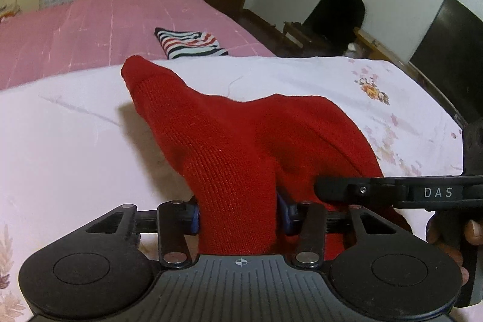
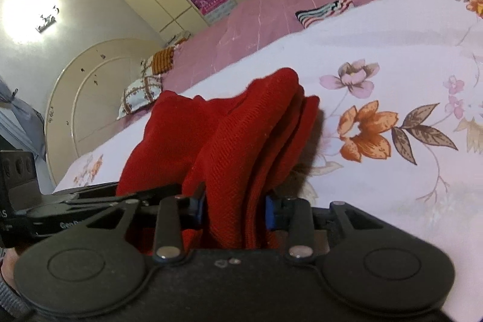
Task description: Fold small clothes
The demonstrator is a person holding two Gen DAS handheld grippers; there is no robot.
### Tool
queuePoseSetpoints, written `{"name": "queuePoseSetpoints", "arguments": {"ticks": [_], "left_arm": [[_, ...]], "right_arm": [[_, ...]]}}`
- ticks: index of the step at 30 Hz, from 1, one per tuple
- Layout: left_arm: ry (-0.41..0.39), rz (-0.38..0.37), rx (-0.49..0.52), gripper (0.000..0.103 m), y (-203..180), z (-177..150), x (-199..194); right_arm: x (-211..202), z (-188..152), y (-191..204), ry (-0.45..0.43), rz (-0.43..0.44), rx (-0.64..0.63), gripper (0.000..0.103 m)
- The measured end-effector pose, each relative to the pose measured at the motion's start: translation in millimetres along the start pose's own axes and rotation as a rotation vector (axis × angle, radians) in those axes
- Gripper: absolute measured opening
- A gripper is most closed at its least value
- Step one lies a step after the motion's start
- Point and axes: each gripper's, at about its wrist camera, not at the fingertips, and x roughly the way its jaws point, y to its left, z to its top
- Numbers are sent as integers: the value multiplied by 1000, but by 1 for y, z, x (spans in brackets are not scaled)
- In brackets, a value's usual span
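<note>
Two grippers pinch one red knit garment (image 1: 241, 147) over the bed's floral sheet (image 1: 75, 141). Left gripper (image 1: 238, 216) clamps a bunched fold between its blue pads; right gripper (image 2: 235, 213) clamps several stacked layers. A striped folded cloth (image 1: 190, 43) lies at 12 o'clock on the pink cover (image 1: 90, 29).

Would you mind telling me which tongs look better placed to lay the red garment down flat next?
Probably left: the left tongs pinch one layer of red garment; the right tongs clamp bunched folds.
</note>
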Motion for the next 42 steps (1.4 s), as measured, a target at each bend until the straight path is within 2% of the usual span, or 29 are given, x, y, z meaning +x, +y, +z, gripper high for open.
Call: {"name": "queuePoseSetpoints", "arguments": {"ticks": [10,15,19,25,30,36,40,42], "left_arm": [[-40,-16,20,44,-5,6,-36],[-74,15,22,44,14,2,-83],[-92,76,10,44,44,-8,-134],[-72,168,-53,44,110,-48,-207],[-27,231,-96,44,153,-94,-245],[18,236,-148,44,173,-144,-249],[44,230,-183,44,180,-168,-229],[29,242,-214,44,184,-181,-223]], "right_arm": [[-16,0,27,-23,-14,-46,34],[-14,1,68,-21,11,-105,34],[-2,-5,114,-2,63,-148,34],[37,-31,190,63,153,-202,34],[69,-69,242,138,206,-211,34],[87,-108,269,216,200,-198,34],[94,-122,263,251,151,-196,34],[98,-127,251,265,125,-172,34]]}}
